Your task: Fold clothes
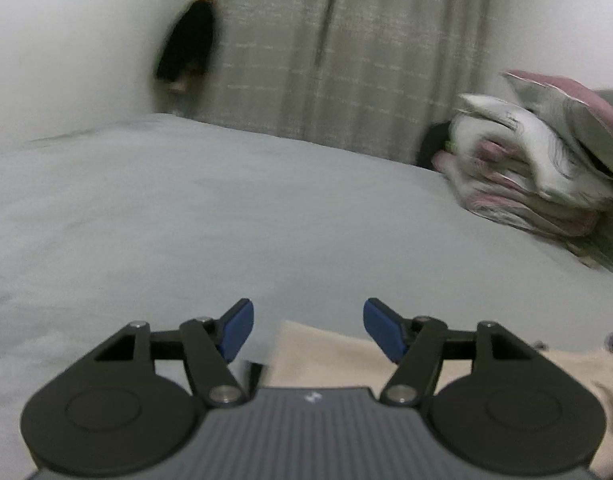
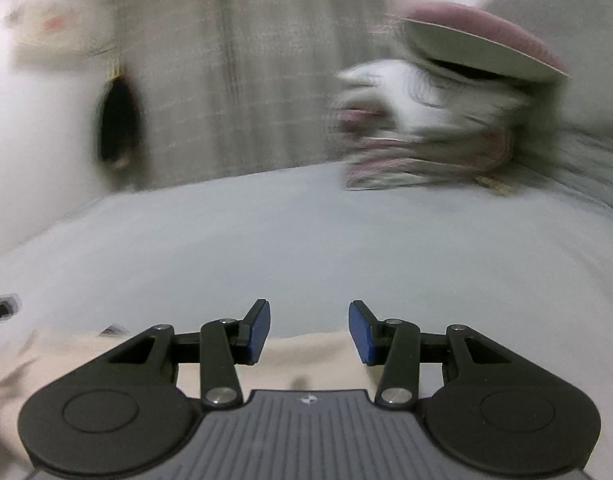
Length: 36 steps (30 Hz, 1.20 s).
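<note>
Left claw (image 1: pixel 308 330) stood wide, empty, over the garment (image 1: pixel 326 354) at the bed's (image 1: pixel 226 208) near edge. Right claw (image 2: pixel 309 332) likewise gaped empty above it. Bedding (image 1: pixel 538 160) sat piled at the far right corner.

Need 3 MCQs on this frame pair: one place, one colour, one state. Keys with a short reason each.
1. Where is the cream garment?
A. near bed edge, under the grippers
B. on the pillows
C. hanging on the curtain

2. Colour of the finger pads?
A. red
B. blue
C. green

3. State of the left hand-held gripper and right hand-held gripper?
A. both open
B. both shut
C. one shut on cloth

A: cream cloth lies beneath both grippers.
B: pads are blue.
A: a gap shows between each pair, nothing held.
</note>
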{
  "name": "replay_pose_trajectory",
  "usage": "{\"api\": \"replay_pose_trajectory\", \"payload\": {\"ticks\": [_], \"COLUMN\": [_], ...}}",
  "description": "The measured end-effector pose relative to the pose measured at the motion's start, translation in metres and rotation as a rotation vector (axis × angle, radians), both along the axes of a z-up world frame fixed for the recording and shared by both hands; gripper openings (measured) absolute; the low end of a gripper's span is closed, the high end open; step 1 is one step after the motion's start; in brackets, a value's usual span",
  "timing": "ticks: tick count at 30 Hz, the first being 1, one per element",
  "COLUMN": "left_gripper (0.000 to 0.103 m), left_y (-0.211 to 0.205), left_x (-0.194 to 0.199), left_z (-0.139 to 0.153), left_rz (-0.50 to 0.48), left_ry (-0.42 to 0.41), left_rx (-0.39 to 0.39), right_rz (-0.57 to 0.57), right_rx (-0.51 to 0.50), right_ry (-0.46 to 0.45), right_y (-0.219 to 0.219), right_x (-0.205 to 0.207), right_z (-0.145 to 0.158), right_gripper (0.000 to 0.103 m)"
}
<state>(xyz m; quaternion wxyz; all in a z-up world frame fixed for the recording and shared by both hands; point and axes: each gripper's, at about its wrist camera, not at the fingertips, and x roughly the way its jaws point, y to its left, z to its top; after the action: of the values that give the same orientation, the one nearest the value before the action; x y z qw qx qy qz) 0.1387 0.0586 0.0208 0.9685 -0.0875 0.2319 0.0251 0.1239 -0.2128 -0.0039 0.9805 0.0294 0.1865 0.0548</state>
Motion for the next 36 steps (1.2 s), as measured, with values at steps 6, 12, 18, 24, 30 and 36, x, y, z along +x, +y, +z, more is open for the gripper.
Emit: {"api": "replay_pose_trajectory", "payload": {"ticks": [6,12,18,24,30,36], "left_gripper": [0.066,0.068,0.072,0.084,0.085,0.085], "left_y": [0.01,0.033,0.048,0.066,0.092,0.09], "left_x": [0.015,0.012,-0.001,-0.019,-0.061,-0.083], "left_z": [-0.037,-0.04,-0.02,-0.004,-0.003,-0.014], "left_rz": [0.022,0.066,0.095,0.129,0.232,0.213], "left_ry": [0.11,0.143,0.195,0.255,0.319,0.339], "left_rx": [-0.051,-0.049,-0.07,-0.231,-0.397,-0.559], "right_rz": [0.016,-0.036,-0.014,0.095,0.192,0.243], "right_rx": [-0.062,-0.083,-0.068,0.03,0.056,0.022], "right_ry": [0.166,0.173,0.124,0.096,0.098,0.115], "right_y": [0.003,-0.015,-0.008,-0.006,0.004,0.017], "right_x": [0.018,0.014,0.007,0.001,-0.001,-0.002], "right_z": [-0.029,-0.029,-0.019,-0.01,-0.008,-0.013], "right_gripper": [0.041,0.031,0.036,0.037,0.038,0.038]}}
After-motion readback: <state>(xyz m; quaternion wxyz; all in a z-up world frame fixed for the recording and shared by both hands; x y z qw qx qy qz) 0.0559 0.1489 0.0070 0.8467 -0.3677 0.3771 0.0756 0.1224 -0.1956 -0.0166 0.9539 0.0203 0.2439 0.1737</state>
